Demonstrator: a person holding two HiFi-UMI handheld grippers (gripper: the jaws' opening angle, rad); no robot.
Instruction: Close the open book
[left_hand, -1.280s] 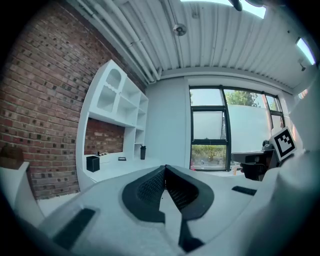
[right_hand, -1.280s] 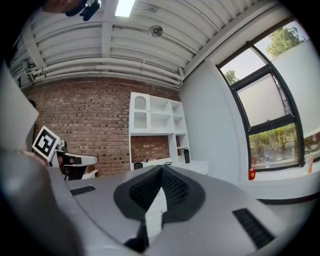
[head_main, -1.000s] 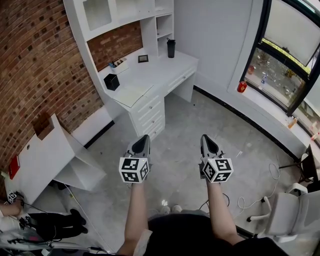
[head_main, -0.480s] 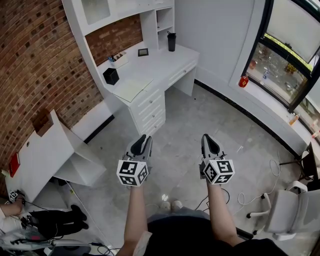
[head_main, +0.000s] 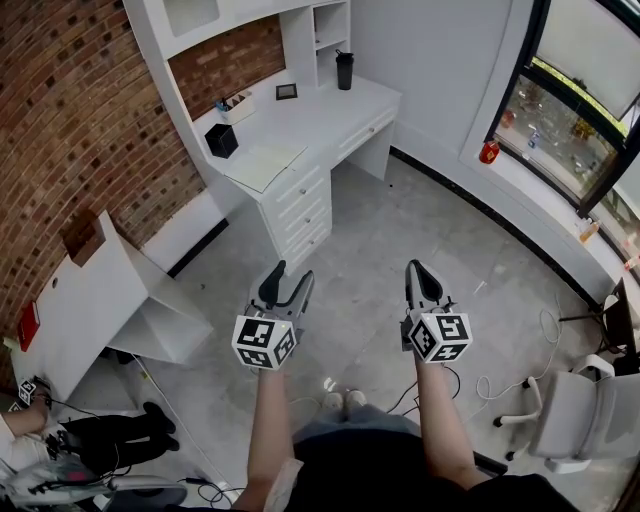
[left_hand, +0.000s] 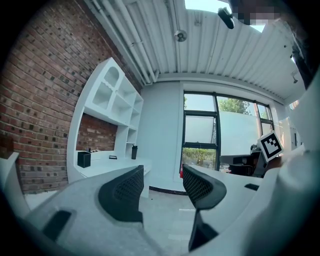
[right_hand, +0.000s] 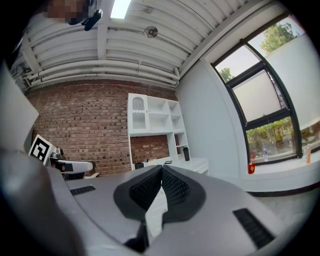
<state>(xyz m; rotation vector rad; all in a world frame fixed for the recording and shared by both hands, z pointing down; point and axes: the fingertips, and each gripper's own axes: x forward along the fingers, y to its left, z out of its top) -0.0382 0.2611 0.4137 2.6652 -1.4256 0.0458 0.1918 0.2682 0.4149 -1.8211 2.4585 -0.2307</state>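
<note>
- The book (head_main: 264, 164) lies open and flat on the near corner of the desk (head_main: 335, 112), above the drawers. It is well apart from both claws.
- A black box (head_main: 222, 140) stands just behind the book, and a dark cup (head_main: 345, 70) stands at the desk's far end.
- The left claw (head_main: 288, 281) is opening. Its jaws stand wide, and its own view shows only floor and window between them.
- The right claw (head_main: 421, 272) has its jaws together, pad against pad, and holds nothing.
- Both claws point level over the bare floor (head_main: 430, 215). The step in hand looks like the approach, and the closing itself is not begun.
- To do the approach well, come up square to the desk's front so the book sits between the two claws, not off to one side.
- The pages look thin and lie flat, so a grab from above would likely find nothing to bite. It is better to bring the wide left claw in low at one outer edge and nip the cover there.
- Then swing that half up and over the spine in an arc and let go once it lies down.
- The closed right claw could rest on the other half as a steadying point, since the book lies close to the desk's edge and might slide.
- From this far off I cannot tell which half is thicker or where the spine runs. That should be checked close up before choosing an edge.
</note>
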